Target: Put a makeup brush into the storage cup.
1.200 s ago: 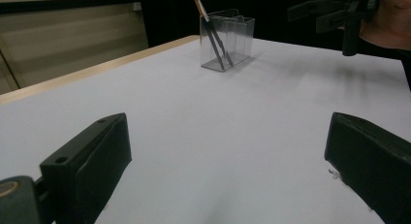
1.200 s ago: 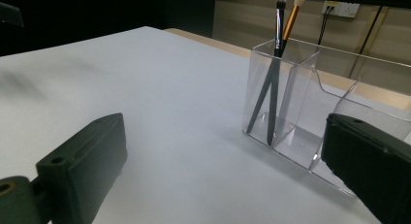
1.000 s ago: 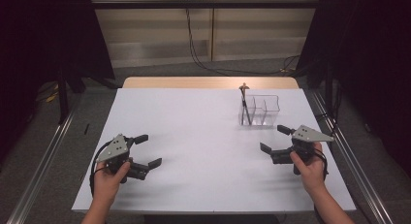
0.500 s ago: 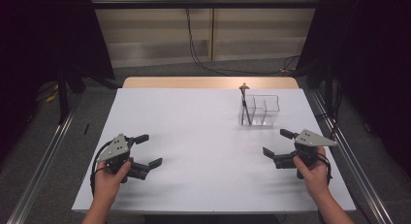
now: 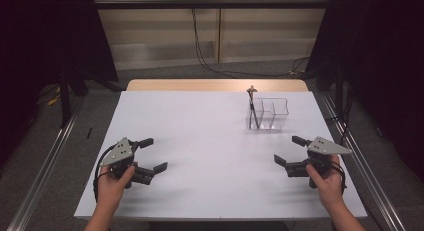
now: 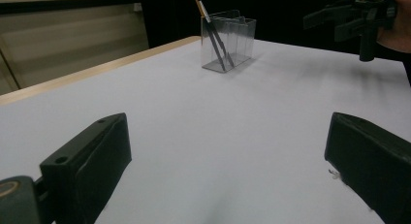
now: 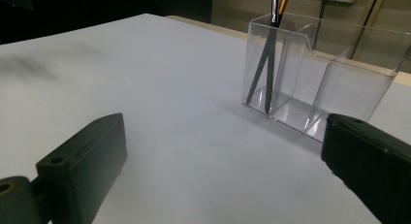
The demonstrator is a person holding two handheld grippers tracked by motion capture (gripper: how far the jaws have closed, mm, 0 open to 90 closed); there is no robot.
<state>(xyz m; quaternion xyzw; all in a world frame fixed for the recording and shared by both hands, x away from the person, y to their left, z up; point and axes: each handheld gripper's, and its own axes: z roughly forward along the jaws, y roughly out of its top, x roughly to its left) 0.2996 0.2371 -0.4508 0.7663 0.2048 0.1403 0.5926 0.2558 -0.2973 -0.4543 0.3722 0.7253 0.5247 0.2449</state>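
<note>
2 grippers hover low, jaws spread wide and empty: left gripper (image 5: 146,155) well away, right gripper (image 5: 291,151) nearer the clear organizer (image 5: 268,114) holding 2 brushes (image 5: 253,109) upright on the tabletop (image 5: 200,141), likely its target

One white table (image 5: 210,141). One clear plastic organizer (image 5: 268,114) with three compartments. Two thin brushes (image 7: 269,54) stand in one end compartment (their tips crossing). Two handheld grippers: one left gripper (image 5: 147,154), one right gripper (image 5: 290,151).
</note>
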